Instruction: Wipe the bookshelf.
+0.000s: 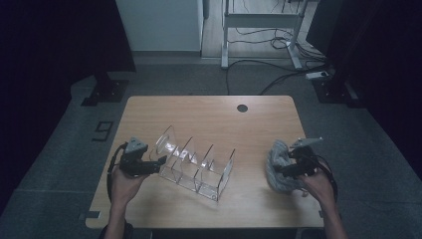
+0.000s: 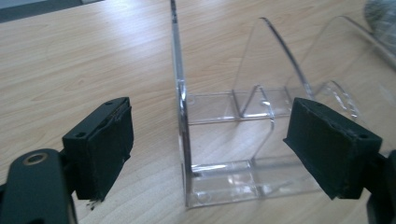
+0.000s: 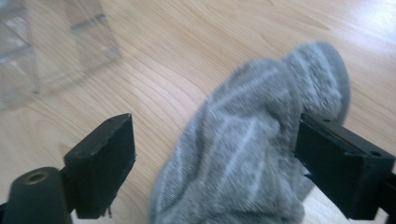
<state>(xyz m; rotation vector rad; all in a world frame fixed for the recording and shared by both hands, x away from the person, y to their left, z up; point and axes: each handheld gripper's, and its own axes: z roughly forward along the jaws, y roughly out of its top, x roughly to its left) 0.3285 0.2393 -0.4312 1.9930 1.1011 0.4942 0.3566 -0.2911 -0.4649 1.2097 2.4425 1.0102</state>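
High view: clear acrylic divider rack point(image 1: 195, 163) sits slantwise mid-table on the light wooden table point(image 1: 209, 112), w/ the left gripper point(image 1: 158, 162) right at its near-left end plate. Grey striped fluffy cloth point(image 1: 278, 167) lies bunched near the table's right edge, right gripper point(image 1: 279, 172) over it. Looks like one hand was steadying the rack while the other handled the cloth, prob. for wiping; both are let go now.

Left gripper view: jaws wide apart, pads point(image 2: 106, 147) clear of the plastic. The rack's end plate point(image 2: 180, 102) stands upright between them, nearer the left pad in this view, touching neither. Rack rests on its own base, so no hold needed.

Right gripper view: jaws spread too. Cloth point(image 3: 247, 154) slumps in a heap on the table between them, leaning against the right pad point(image 3: 336, 163); left pad well off it. Not pinched, just brushing, so I'd judge it released, lying directly under and ahead of the fingertips.
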